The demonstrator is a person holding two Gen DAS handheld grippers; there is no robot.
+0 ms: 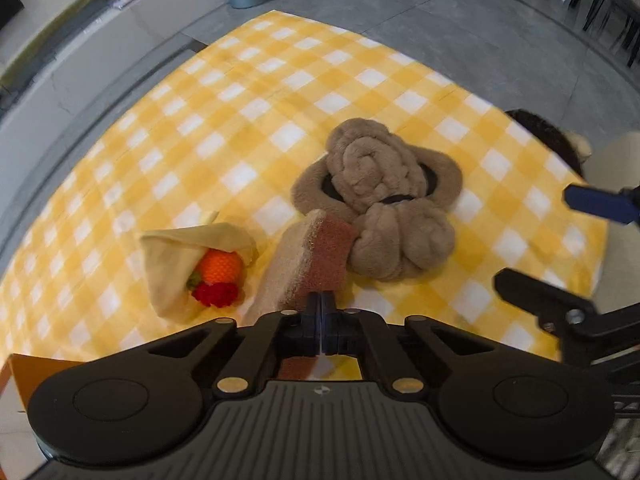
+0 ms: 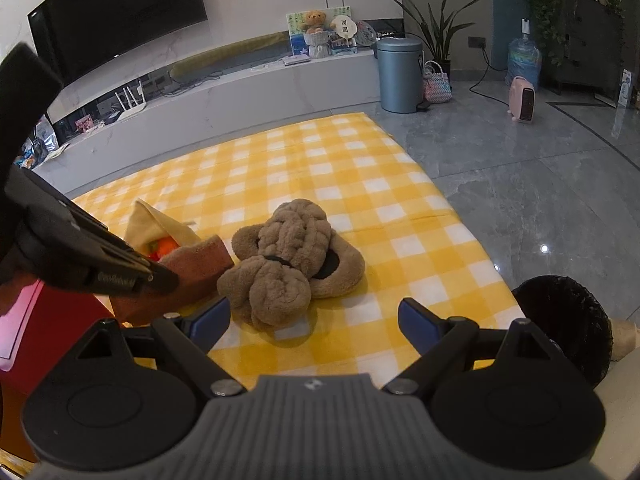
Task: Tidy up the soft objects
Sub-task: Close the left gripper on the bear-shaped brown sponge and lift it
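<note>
Brown sponge (image 1: 308, 256) sits pinched by its near edge in the clenched left gripper (image 1: 322, 312); the right gripper (image 2: 314, 322) gapes empty before the plush (image 2: 292, 264). Such a thin pinch could slip when lifted.

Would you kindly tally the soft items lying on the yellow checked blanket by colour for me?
Brown, fluffy: 1, the knotted plush bundle
Tan and reddish-brown: 1, the folded cloth with the left gripper shut on its near edge
Pale yellow: 1, the cloth pouch
Orange: 1, a knitted piece inside the pouch
Red: 1, a knitted piece beside it
Total: 5
</note>
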